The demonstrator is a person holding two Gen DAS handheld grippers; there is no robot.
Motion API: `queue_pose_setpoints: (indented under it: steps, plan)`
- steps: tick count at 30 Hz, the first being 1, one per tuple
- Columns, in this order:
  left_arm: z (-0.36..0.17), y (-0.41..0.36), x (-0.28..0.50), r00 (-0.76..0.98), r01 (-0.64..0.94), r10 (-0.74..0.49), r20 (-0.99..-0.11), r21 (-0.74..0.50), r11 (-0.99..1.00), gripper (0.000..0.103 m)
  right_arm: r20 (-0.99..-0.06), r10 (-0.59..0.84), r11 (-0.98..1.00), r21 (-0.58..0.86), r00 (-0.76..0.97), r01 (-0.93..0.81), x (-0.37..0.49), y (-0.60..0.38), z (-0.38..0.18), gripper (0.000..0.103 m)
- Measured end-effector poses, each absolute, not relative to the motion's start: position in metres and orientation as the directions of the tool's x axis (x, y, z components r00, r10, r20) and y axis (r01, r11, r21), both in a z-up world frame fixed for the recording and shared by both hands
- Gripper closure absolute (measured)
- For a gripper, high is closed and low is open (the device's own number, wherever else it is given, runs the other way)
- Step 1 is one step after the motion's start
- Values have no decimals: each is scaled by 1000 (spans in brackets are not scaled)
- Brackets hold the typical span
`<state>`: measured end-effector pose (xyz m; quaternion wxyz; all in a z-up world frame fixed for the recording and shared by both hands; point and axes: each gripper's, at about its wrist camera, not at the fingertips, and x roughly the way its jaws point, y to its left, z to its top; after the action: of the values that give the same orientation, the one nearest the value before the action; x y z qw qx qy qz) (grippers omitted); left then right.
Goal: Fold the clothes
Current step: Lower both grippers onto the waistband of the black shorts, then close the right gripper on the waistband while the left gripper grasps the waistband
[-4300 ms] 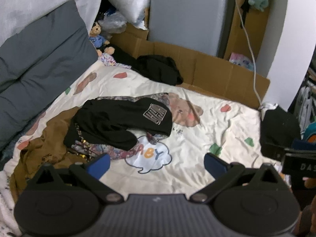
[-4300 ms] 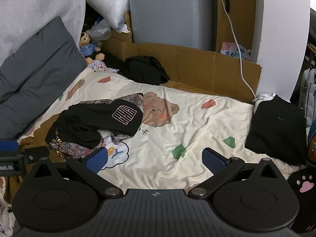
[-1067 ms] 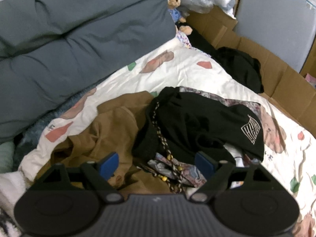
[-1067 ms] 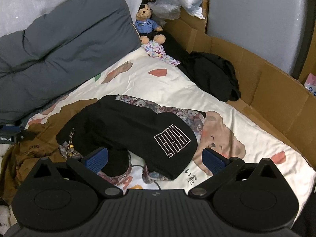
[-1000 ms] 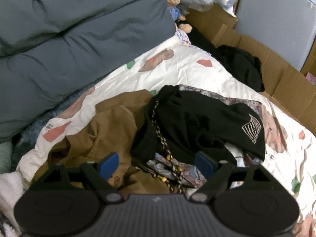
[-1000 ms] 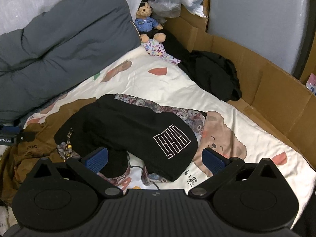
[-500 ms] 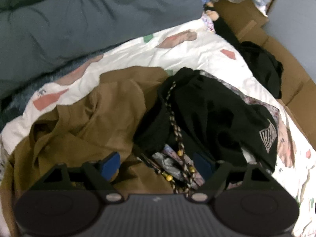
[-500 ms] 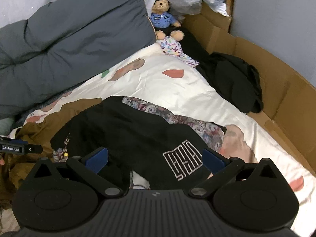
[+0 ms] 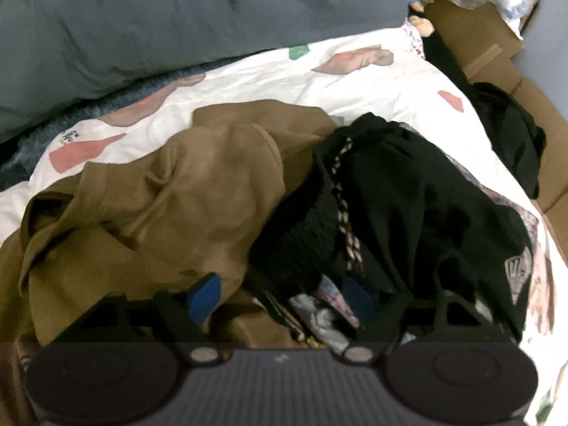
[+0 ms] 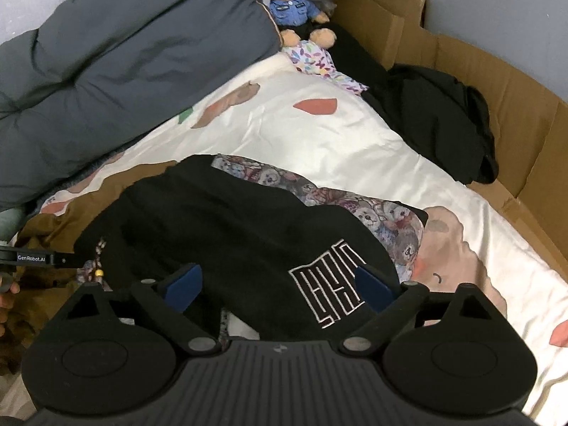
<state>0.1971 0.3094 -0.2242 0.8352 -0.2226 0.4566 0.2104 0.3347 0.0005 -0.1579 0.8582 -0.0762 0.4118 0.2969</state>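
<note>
- Clothes lie heaped on a white printed sheet [image 10: 319, 142]; its far edge meets cardboard [image 10: 497, 81], and its near part is hidden by both grippers' bodies.
- Grey duvet [image 10: 124, 56] fills the upper left, cut off by the frame edge.
- Black garment [image 10: 230, 220] tops the heap, white maze-like logo [image 10: 328, 291] facing up; its lower hem is hidden behind the right gripper.
- Brown garment [image 9: 170, 198] lies crumpled just beside the black one, partly under it; the left wrist view is blurred, so its seams are hard to read.
- Bear-print fabric [image 10: 355, 206] shows only as a strip from under the black garment.
- Second black heap [image 10: 436, 113] lies against the cardboard, well apart.
- Left gripper [image 9: 280, 294]: fingers spread, low over the seam between brown and black; contact cannot be told.
- Right gripper [image 10: 280, 282]: fingers spread, nothing held, over the black garment.
- Braided cord [image 9: 342, 209] crosses the black garment.
- Teddy bear [image 10: 296, 7] sits at the duvet's corner.
</note>
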Motion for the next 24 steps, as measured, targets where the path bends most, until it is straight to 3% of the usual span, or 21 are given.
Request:
queue_pose_setpoints:
  steps: [8,15,21,24]
  plan:
    - [-241,325,197,525,-629,118,-843,-291,721,29,-755,448,818,129,479,-561,345,-1,-169,7]
    - [-251,332,202,546,-635,65,-835,-362,682,40,-754,458,813,142,470,-565,355,2,-174,7]
    - [-262,335,207,538,-644,68,-840,-357,677,33,-753,467,809,153,464,-567,364,5,-179,7]
    - [-268,334,207,552,-632,70,-831,-362,685,37,-748,470,807,148,469,-572,370,9,-179,7]
